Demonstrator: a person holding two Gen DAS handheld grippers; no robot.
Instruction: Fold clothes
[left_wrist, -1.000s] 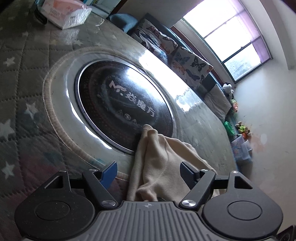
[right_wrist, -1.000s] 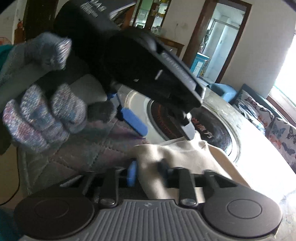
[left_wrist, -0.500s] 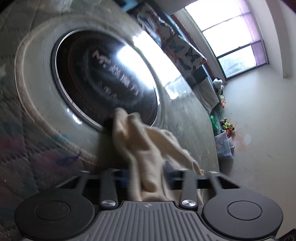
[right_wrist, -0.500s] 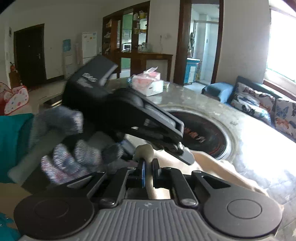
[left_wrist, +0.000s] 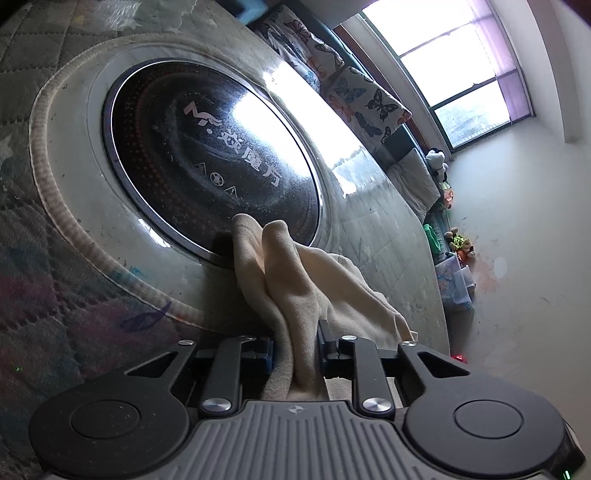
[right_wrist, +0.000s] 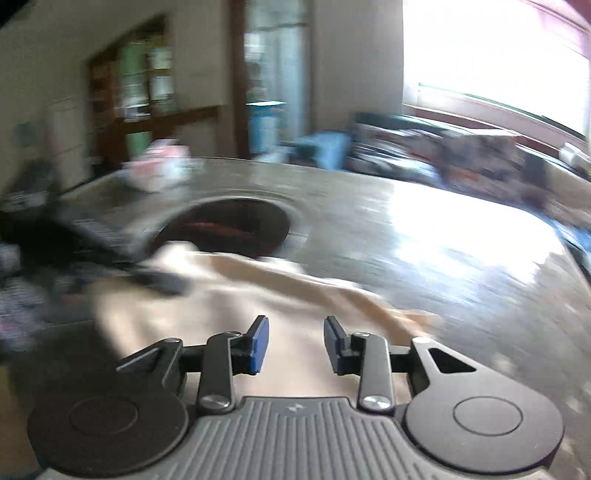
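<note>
A cream cloth lies bunched on the round table, its far tip at the rim of the black glass hob. My left gripper is shut on a thick fold of this cloth, which runs up between the fingers. In the blurred right wrist view the same cloth spreads flat over the table. My right gripper is open and empty, just above the cloth's near part. The left gripper shows as a dark blur at the cloth's left end.
A black round hob sits set into the table's middle, ringed by a quilted cover. A tissue box stands at the table's far side. A sofa with butterfly cushions runs along the window wall.
My left gripper closed on the cloth fold and still holds it. My right gripper let go of the cloth, opened, and swung away to the right; its view is now motion-blurred.
</note>
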